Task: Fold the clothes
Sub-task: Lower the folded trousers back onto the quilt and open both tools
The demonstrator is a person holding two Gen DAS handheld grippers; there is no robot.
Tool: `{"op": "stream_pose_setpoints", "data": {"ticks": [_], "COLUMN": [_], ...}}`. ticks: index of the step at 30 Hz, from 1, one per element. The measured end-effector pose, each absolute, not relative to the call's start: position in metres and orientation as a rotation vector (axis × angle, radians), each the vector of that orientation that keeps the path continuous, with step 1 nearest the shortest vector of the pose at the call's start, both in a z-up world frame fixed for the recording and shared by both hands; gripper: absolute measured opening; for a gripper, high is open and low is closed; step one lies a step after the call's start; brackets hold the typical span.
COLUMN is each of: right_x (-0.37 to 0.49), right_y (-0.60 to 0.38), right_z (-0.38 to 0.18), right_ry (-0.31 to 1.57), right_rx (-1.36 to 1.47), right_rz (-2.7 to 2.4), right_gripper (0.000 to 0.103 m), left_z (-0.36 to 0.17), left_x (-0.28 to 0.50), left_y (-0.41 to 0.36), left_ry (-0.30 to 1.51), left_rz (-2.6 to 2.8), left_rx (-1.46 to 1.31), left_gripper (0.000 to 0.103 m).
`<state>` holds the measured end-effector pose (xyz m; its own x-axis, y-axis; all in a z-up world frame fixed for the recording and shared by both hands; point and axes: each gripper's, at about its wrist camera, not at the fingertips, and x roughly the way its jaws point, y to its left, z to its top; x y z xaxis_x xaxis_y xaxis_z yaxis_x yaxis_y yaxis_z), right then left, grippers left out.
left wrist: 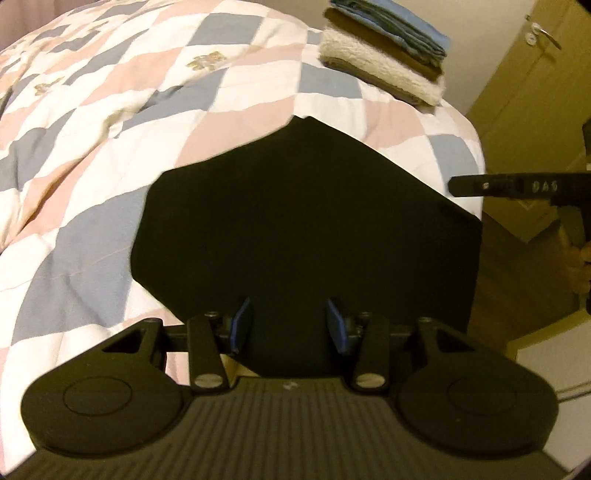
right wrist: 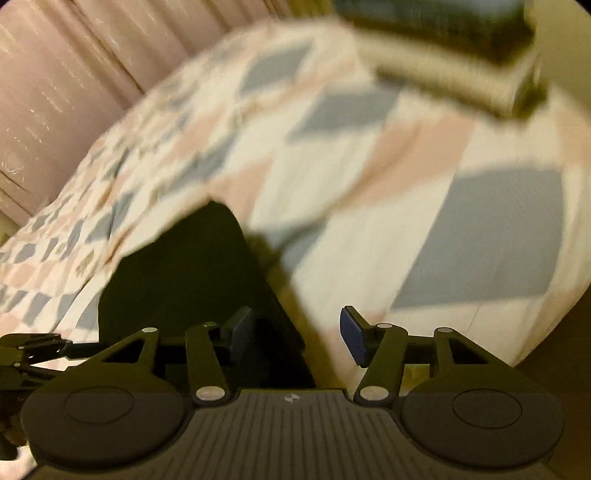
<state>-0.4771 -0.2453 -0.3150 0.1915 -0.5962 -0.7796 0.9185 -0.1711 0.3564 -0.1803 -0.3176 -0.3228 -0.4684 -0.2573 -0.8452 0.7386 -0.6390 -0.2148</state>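
Note:
A black folded garment (left wrist: 303, 221) lies flat on the checked quilt (left wrist: 110, 147) near the bed's corner. My left gripper (left wrist: 290, 326) is open over the garment's near edge, holding nothing. My right gripper (right wrist: 295, 332) is open and empty over the garment's right edge (right wrist: 192, 277); its view is blurred by motion. The right gripper also shows in the left wrist view (left wrist: 517, 186) at the right, beside the bed's edge. A stack of folded clothes (left wrist: 388, 48) sits at the far corner of the bed, blurred in the right wrist view (right wrist: 454, 55).
The bed's edge (left wrist: 476, 155) drops off at the right, with a brown bed side below. A door with a handle (left wrist: 543, 33) stands beyond. Pink curtains (right wrist: 55, 92) hang behind the bed. The left gripper shows at the left in the right wrist view (right wrist: 29, 350).

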Motion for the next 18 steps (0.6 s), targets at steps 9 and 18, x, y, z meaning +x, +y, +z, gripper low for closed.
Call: {"op": "stream_pose_setpoints", "data": {"ticks": [9,18], "right_x": [-0.423,-0.360], "right_y": [-0.237,-0.165], "right_z": [-0.350,-0.262], "right_ry": [0.631,0.530], "right_rx": [1.076,1.181], "right_rz": [-1.472,-1.593], "right_gripper": [0.027,0.061], "left_z": [-0.313,-0.215], "left_x": [-0.173,-0.131], "left_y": [-0.288,-0.237], "left_ry": [0.820,0.713], "left_rz": [-1.951,-1.907], "left_rx": [1.203,1.190], "left_gripper": [0.045,0.075]}}
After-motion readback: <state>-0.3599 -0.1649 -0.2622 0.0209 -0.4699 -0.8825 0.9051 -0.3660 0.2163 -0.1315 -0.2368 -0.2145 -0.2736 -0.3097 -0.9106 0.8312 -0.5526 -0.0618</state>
